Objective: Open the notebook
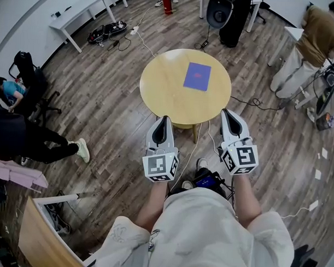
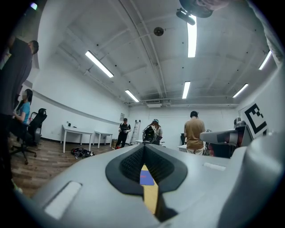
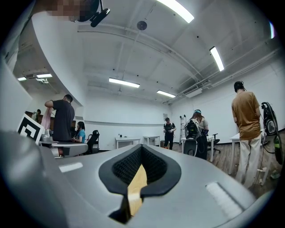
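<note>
A closed purple notebook [image 1: 197, 76] lies flat on the round wooden table [image 1: 163, 86], on its far right part. Both grippers hang in the air short of the table's near edge, pointing at it. My left gripper [image 1: 163, 122] has its jaws pressed together and holds nothing. My right gripper [image 1: 228, 113] is likewise shut and empty. In the left gripper view a sliver of the notebook [image 2: 146, 178] shows through the slit below the closed jaw tips [image 2: 144, 153]. The right gripper view shows only a strip of tabletop [image 3: 136, 189] in that slit.
A person in brown [image 1: 318, 37] stands by a white desk at the far right. A seated person [image 1: 24, 141] is at the left. A black chair [image 1: 218, 11] stands behind the table. Cables cross the wood floor, and a bag [image 1: 206, 180] lies at my feet.
</note>
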A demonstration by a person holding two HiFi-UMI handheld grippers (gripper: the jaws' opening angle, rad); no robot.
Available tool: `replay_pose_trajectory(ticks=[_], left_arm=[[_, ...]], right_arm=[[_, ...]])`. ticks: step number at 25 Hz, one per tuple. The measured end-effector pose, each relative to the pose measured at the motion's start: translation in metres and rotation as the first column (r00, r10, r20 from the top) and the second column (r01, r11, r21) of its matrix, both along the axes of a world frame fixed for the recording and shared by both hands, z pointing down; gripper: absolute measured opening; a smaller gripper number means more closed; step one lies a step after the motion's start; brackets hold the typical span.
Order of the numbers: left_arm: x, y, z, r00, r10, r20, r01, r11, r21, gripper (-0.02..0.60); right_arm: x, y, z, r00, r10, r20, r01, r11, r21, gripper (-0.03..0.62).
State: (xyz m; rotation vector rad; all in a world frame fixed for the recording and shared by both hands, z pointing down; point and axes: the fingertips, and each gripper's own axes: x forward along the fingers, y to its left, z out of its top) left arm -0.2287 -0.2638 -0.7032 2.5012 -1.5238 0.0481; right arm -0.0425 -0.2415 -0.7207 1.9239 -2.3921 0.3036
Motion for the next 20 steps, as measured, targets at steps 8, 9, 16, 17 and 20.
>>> replay_pose_trajectory(ticks=[8,9,16,17,20], left_arm=[[-0.017,0.064,0.101,1.000,-0.010,0.008,0.009,0.999,0.034,0.018],[-0.009,0.069,0.108,1.000,-0.012,0.011,0.012,0.999,0.036,0.018],[0.036,0.080,0.222,0.999,-0.036,0.015,0.035,0.998,0.056,0.018],[0.034,0.080,0.247,0.999,-0.035,0.015,0.035,0.998,0.060,0.018],[0.067,0.062,0.333,0.999,-0.030,0.021,0.028,0.997,0.076,0.018]], right_arm=[[-0.018,0.060,0.103,1.000,-0.020,0.007,0.019,0.999,0.039,0.006],[-0.010,0.064,0.110,1.000,-0.023,0.010,0.022,0.999,0.042,0.006],[0.037,0.072,0.226,0.999,-0.037,0.006,0.037,0.998,0.058,0.006],[0.035,0.073,0.252,0.999,-0.035,0.007,0.035,0.998,0.060,0.006],[0.069,0.055,0.341,0.999,-0.028,0.017,0.027,0.997,0.069,0.006]])
